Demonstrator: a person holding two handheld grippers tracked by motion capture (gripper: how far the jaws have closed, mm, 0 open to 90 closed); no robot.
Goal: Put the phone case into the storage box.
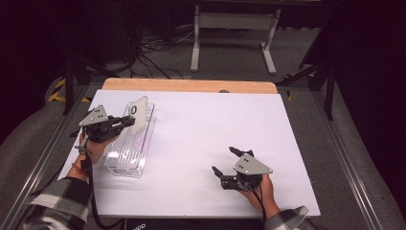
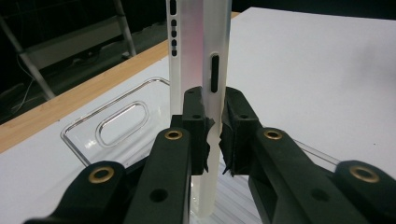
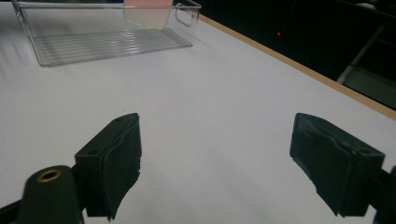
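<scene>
Left gripper (image 1: 125, 121) clamped on phone case (image 1: 138, 114), jaws pinching its thin edge from both sides. Case held edge-on above clear bin (image 1: 115, 165), tilted in high view, camera cutout near its top. In left gripper view, case (image 2: 201, 60) ran upright between the jaws, side slot just above the pads (image 2: 196, 109), lower end poking down past them toward ribbed bin floor. Bin (image 2: 79, 135) sat below and behind, handle cutout in its end wall visible. Couldn't tell whether case bottom touched the bin floor. Bin lay lengthwise on left part of white table (image 1: 215, 124), near its left edge. Right gripper (image 1: 225, 160) fully spread, nothing between the jaws, held low over table's near right area, well apart from bin and case. Right gripper view: both pads (image 3: 116, 154) wide apart over bare white surface, bin (image 3: 42, 56) far off at top left with case (image 3: 147, 14) hanging into it as a pale pink blur. Wooden table edge (image 1: 189, 85) showed past the white sheet at the far side. Plaid sleeve (image 1: 62, 196) at lower left, hand (image 1: 95, 148) wrapped under left gripper.
</scene>
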